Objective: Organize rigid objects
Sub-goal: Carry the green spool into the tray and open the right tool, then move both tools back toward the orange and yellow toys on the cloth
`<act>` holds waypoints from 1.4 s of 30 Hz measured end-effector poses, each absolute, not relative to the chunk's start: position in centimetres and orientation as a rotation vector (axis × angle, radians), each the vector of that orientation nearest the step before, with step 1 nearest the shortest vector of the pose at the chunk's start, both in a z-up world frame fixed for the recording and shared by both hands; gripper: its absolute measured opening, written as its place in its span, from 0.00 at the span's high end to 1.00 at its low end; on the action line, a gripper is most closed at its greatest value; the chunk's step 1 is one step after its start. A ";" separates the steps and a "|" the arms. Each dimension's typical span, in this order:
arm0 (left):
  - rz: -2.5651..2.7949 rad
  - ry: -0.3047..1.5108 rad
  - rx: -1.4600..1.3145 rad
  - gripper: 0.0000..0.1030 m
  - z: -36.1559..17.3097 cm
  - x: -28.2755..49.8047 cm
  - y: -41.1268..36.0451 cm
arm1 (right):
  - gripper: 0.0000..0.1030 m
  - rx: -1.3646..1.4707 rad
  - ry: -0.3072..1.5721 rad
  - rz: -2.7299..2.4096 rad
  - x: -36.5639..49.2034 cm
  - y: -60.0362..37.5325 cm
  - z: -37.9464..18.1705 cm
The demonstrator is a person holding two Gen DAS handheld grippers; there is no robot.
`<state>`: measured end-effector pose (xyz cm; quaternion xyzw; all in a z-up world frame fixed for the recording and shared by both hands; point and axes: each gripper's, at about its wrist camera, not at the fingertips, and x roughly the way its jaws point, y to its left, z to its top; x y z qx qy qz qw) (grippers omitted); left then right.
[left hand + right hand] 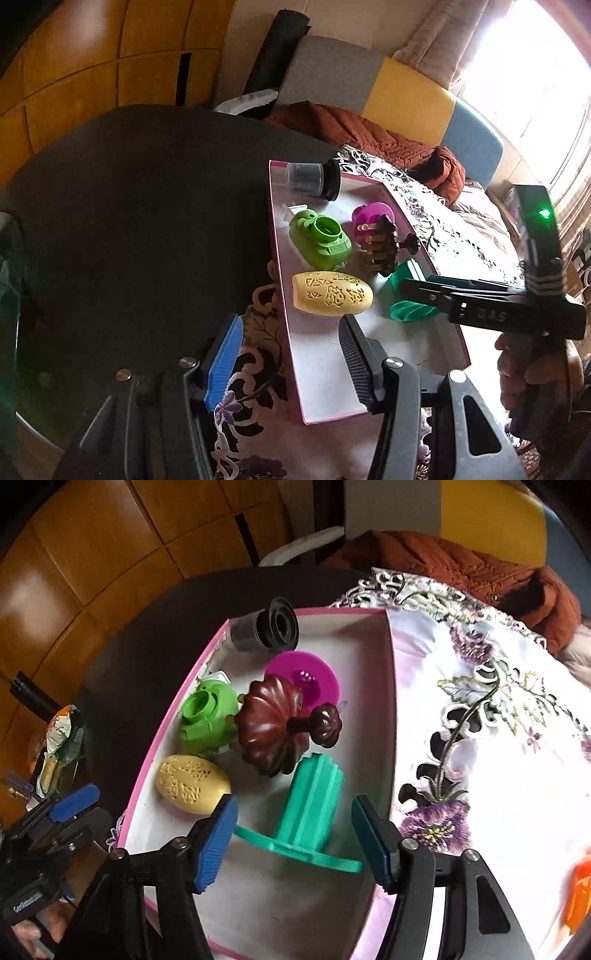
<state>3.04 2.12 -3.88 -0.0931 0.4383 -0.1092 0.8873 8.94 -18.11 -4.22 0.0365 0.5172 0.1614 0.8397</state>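
Observation:
A pink-rimmed white box [277,236] [384,716] holds a yellow carved egg [331,293] [192,784], a green camera-shaped toy [320,240] [207,716], a magenta disc [371,214] [314,675], a dark brown ribbed lid [384,245] [273,723], a teal spool [410,295] [310,808] and a black-capped clear jar [314,181] [266,629]. My left gripper [288,363] is open and empty over the box's near left rim. My right gripper [295,840] is open around the teal spool inside the box, not touching it; it also shows in the left wrist view [413,290].
The box sits on a floral embroidered cloth [480,709] over a dark round table [140,206]. A rust-coloured jacket [369,136] lies on a grey, yellow and blue sofa [406,92] behind. An orange object [580,890] lies at the right edge. Snack packets [61,746] lie left.

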 end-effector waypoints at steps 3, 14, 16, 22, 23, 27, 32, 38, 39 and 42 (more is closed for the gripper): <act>-0.222 0.908 -0.193 0.47 -3.8 3.0 2.2 | 0.36 0.089 1.062 0.346 8.1 -18.5 -3.2; -0.229 0.911 -0.155 0.47 -3.7 2.9 1.3 | 0.36 0.062 1.027 0.314 6.2 -18.8 -2.6; -0.229 0.901 -0.134 0.47 -3.5 2.8 0.9 | 0.36 0.062 1.004 0.308 5.7 -19.1 -2.0; -0.235 0.890 -0.094 0.47 -2.9 2.4 0.1 | 0.30 0.050 0.948 0.277 4.5 -20.4 -0.5; -0.238 0.888 -0.088 0.47 -2.8 2.3 -0.1 | 0.30 0.046 0.944 0.271 4.4 -20.7 -0.4; -0.246 0.878 -0.062 0.47 -2.4 2.1 -0.8 | 0.29 0.053 0.929 0.229 3.7 -22.8 0.1; -0.273 0.874 -0.035 0.47 -2.1 1.9 -1.9 | 0.28 0.070 0.923 0.155 3.2 -26.3 0.4; -0.332 0.866 -0.003 0.47 -1.5 1.8 -4.0 | 0.26 0.104 0.909 0.027 2.4 -32.1 0.8; -0.354 0.864 0.001 0.47 -1.4 1.8 -4.5 | 0.26 0.108 0.905 -0.001 2.2 -33.3 0.9; -0.395 0.861 0.013 0.47 -1.0 1.8 -5.8 | 0.26 0.145 0.885 -0.097 1.7 -37.1 1.3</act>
